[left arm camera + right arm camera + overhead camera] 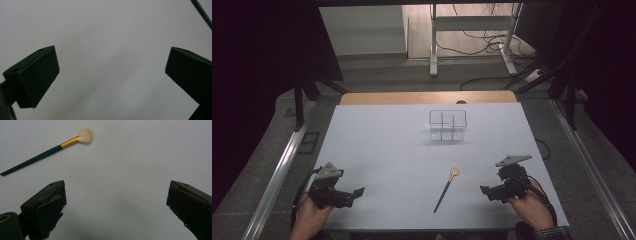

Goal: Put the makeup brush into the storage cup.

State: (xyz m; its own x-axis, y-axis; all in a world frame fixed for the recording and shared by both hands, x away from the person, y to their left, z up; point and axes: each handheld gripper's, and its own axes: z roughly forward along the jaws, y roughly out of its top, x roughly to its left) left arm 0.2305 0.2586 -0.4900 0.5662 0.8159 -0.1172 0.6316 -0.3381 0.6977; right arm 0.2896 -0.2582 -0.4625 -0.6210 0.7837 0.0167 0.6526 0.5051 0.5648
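A make-up brush [446, 188] with a dark handle, a gold ferrule and a pale round head lies flat on the white table [382, 150], near the front, right of centre. My right gripper [486, 191] rests to its right, open, nothing between its jaws; the right gripper view has the brush [47, 151] ahead and to the left. At the table's front left my left gripper [358, 192] is open and holds nothing. A tip of the brush handle [203, 14] crosses the top right corner of the left gripper view.
A small wire rack [448, 125] with several compartments stands on the table toward the back, right of centre. Beyond the table's wooden far edge [427, 97] are a desk frame [472, 35] and loose cables on the floor.
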